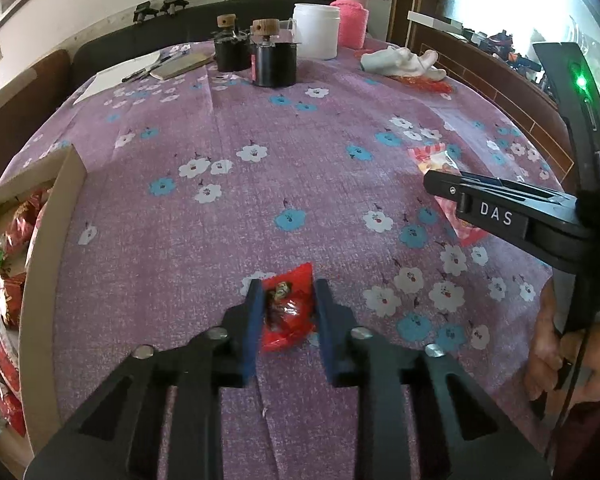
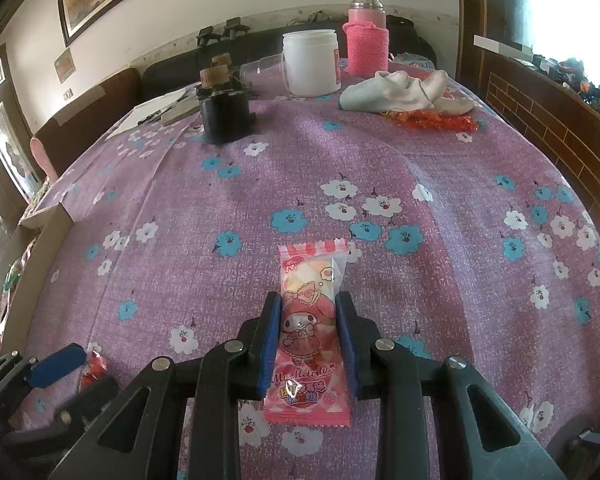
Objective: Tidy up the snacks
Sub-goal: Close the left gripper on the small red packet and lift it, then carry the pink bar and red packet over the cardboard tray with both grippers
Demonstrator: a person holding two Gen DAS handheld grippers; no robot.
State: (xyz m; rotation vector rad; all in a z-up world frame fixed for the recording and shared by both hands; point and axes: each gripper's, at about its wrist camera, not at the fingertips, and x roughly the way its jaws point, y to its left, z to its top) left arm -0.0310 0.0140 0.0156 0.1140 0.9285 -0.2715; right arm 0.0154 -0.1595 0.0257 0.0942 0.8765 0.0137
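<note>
A small red snack packet [image 1: 288, 312] lies on the purple flowered tablecloth [image 1: 260, 200] between the blue pads of my left gripper [image 1: 287, 290]; the pads stand either side of it with small gaps. A pink My Melody snack packet [image 2: 308, 332] lies flat between the pads of my right gripper [image 2: 308, 304], which touch or nearly touch its edges. The right gripper also shows in the left wrist view [image 1: 500, 204], over the pink packet [image 1: 436, 160]. The left gripper's blue finger [image 2: 56, 364] and red packet [image 2: 94, 368] show at lower left of the right wrist view.
A cardboard box [image 1: 44, 240] holding several red snack packets stands at the table's left edge. At the far end stand two black jars [image 1: 274, 64], a white tub [image 1: 316, 30], a pink-sleeved flask [image 1: 354, 16], a white cloth [image 1: 400, 62] and papers [image 1: 120, 76].
</note>
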